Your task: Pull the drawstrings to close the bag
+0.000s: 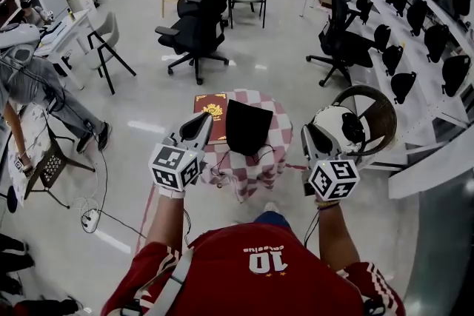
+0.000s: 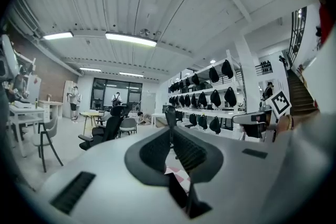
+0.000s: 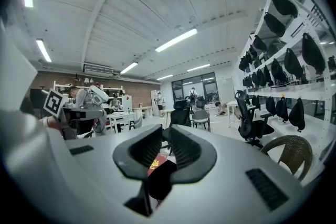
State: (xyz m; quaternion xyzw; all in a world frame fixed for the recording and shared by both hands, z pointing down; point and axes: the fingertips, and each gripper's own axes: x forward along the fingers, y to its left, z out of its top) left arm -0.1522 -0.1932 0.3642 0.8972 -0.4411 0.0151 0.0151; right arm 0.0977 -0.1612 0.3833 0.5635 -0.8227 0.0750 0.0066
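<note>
From the head view, one black bag (image 1: 248, 126) is lying slumped on the small check-clothed worktop (image 1: 275, 159), just beside the single red book (image 1: 213, 115) and lapping its edge. It is looking soft, limp and light, so I judge it will crumple and slide rather than resist a pull. The thin dark cords (image 1: 261, 154) are trailing from it on the side away from the book, toward the person. Those are the places to pinch, well out from the bag's mouth, one to each side. They are too fine for me to count. Two tools are hovering. The left hand-held gripper (image 1: 201, 122) is hanging at the book's near corner. The right hand-held gripper (image 1: 333, 126) is hanging well beyond the bag from the book.

In the left gripper view, the left hand-held gripper (image 2: 171, 136) is sitting with its jaws pressed together at the tips, nothing showing between them.

In the right gripper view, the right hand-held gripper (image 3: 165, 147) is keeping a narrow gap between its jaws and carrying nothing. Bag (image 3: 160, 182) and book (image 3: 156, 164) are showing below it.
</note>
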